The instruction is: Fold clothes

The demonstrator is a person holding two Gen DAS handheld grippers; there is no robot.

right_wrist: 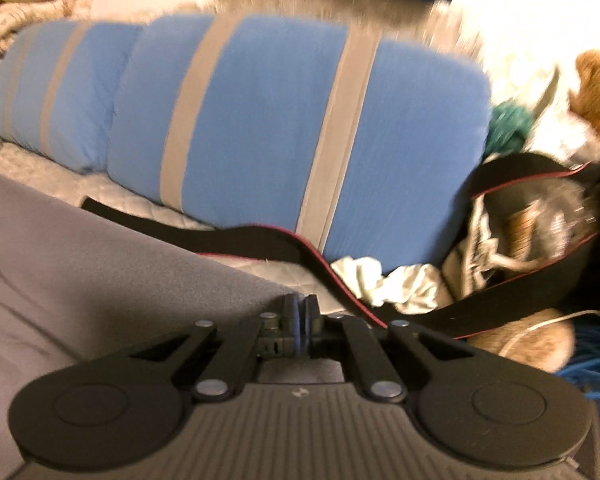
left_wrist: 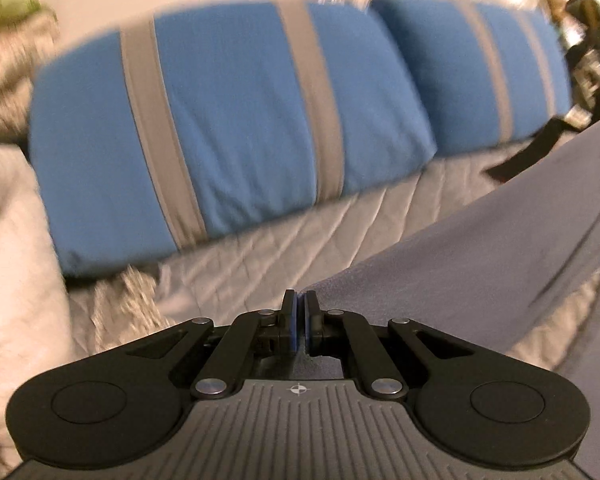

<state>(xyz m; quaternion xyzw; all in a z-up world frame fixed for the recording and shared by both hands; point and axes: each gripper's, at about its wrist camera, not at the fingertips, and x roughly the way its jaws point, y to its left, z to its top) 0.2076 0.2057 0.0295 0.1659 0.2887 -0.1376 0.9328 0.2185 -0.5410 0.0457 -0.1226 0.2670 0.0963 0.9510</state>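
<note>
A grey garment (left_wrist: 480,248) hangs lifted over the bed, stretched between both grippers. In the left wrist view, my left gripper (left_wrist: 300,300) is shut, with the garment's left corner pinched between its blue pads; the cloth runs up and away to the right. In the right wrist view, my right gripper (right_wrist: 300,304) is shut on the other corner of the grey garment (right_wrist: 100,264), which spreads off to the left. The cloth's lower part is hidden below both grippers.
Two blue pillows with grey stripes (left_wrist: 220,120) (right_wrist: 292,140) lie along the far side of the quilted bedcover (left_wrist: 260,260). A black strap (right_wrist: 260,240) leads to an open black bag (right_wrist: 540,216) at the right, beside crumpled white cloth (right_wrist: 396,284) and blue cable (right_wrist: 592,364).
</note>
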